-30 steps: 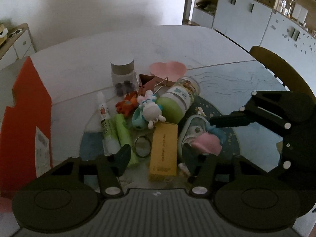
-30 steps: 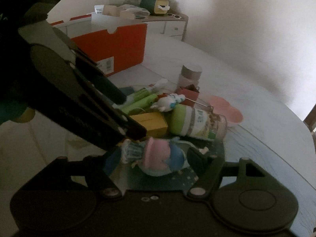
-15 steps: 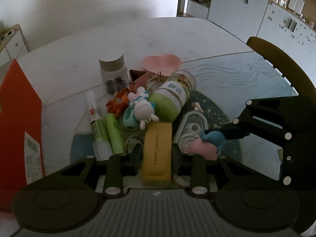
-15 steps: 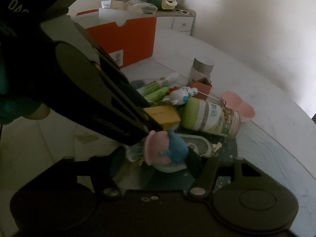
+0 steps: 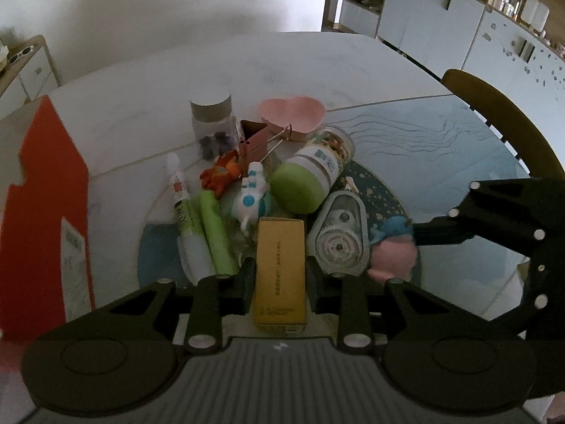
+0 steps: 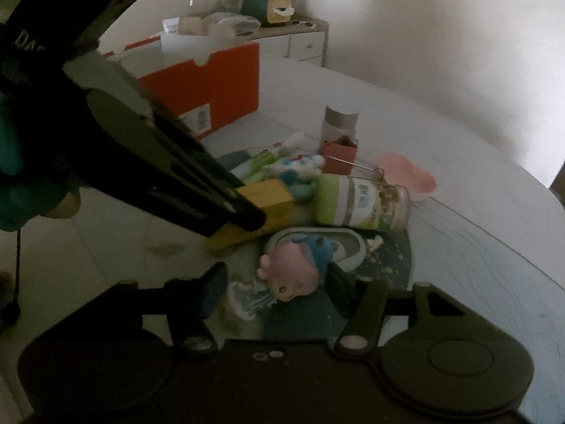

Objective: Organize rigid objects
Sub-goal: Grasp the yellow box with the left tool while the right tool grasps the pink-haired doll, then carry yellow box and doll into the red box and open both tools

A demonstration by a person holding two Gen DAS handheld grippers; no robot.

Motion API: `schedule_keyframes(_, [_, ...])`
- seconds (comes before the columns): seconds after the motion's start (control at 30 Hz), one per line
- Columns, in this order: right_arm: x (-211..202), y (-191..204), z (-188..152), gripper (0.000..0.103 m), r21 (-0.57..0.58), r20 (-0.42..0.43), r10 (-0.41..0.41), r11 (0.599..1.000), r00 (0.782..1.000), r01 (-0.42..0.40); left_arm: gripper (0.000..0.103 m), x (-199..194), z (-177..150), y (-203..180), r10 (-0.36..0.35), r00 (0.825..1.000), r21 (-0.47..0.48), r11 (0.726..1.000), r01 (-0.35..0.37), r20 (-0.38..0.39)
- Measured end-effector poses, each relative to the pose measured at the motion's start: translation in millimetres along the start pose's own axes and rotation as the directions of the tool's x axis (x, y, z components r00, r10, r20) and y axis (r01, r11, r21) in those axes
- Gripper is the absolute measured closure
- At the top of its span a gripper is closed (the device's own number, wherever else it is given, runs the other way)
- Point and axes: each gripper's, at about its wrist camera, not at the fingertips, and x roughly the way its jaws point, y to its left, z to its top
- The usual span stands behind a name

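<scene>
- Dimness and blur soften both views; print on the yellow box (image 5: 280, 275) and on the jar label cannot be read, and the right-wrist view is smeared in its lower middle
- Black body of the left gripper (image 5: 280, 275) fills the bottom of its own view and hides the near end of the box; in the right-wrist view the same gripper crosses from upper left as a dark bar and covers most of the box's length
- Yellow box is a long rectangular carton with matte card faces, lying at lower centre of the left-wrist view, its far end pointing up the frame toward a jar with a green lid (image 5: 310, 173) lying on its side
- Left gripper's pads press on the box's two long sides, clamped on it
- Pink and blue figurine (image 6: 295, 268), a small rounded glossy toy with a face, sits at lower centre of the right-wrist view between the right gripper (image 6: 275, 289) fingers; the jaws are closing, the right finger touching the toy while a gap shows on the left side
- Grey teardrop-shaped tape dispenser (image 5: 339, 236) with a visible gear wheel lies between box and figurine
- Pile rests on a round dark blue speckled mat (image 5: 385, 198) on a pale table (image 5: 317, 67)
- Orange cardboard box (image 5: 46, 190) is cut off at the left edge of the left-wrist view
</scene>
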Motion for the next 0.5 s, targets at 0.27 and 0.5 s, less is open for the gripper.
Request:
schedule_keyframes(0.27, [-32.8, 2.0, -2.9, 0.044, 0.069, 0.052, -0.009, 0.998, 0.999, 0.005, 0.075, -29.5, -10.9, -2.5, 0.023, 0.999, -0.041, 0.999, -0.022, 0.029])
schedule_keyframes(0.5, [-69.1, 13.6, 7.6, 0.044, 0.055, 0.104, -0.006, 0.998, 0.995, 0.001, 0.075, -70.5, -18.6, -3.5, 0.062, 0.996, -0.093, 0.994, -0.055, 0.071])
